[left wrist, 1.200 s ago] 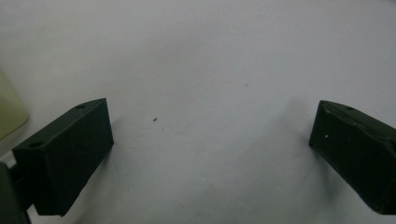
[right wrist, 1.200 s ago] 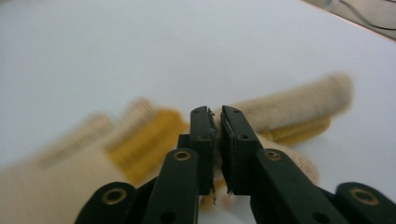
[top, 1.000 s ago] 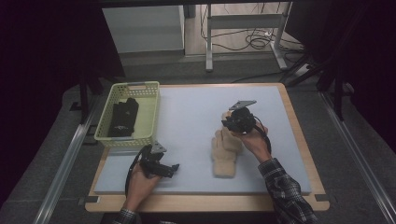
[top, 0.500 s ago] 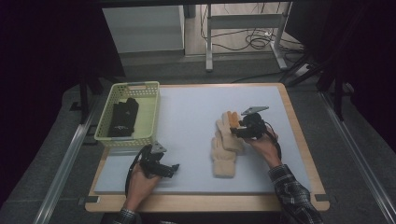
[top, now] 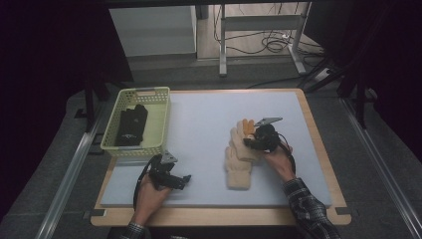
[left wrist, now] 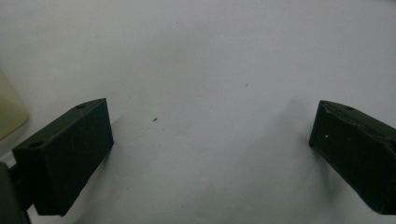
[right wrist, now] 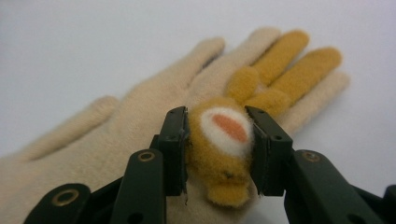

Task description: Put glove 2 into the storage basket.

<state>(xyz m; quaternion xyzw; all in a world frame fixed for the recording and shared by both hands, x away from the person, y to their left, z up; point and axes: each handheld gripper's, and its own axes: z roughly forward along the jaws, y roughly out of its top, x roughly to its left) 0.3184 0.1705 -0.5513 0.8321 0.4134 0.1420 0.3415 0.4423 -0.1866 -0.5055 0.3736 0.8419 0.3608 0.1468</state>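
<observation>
The right gripper [right wrist: 218, 149] has been closing its jaws, and in the right gripper view they are clamped on a mustard-yellow plush piece [right wrist: 223, 140] with a white and orange patch on its face. One pad [right wrist: 177, 144] presses its left flank, the other its right flank, at the lower centre of the frame. The plush piece rests on the cream glove [right wrist: 116, 144], whose digits fan toward the upper right; the mustard digits lie over them, above and right of the jaws.

In the high view the cream glove [top: 238, 162] lies right of centre on the pale mat [top: 199, 119], cuff toward the lower edge of the frame, and the right gripper [top: 251, 142] sits at the glove's upper right side.

The left gripper [top: 183, 179] is at the lower left of the mat, its jaws wide apart over bare mat in the left gripper view, nothing between them. A yellow basket [top: 160, 119] with a dark item [top: 130, 124] inside stands at the upper left
</observation>
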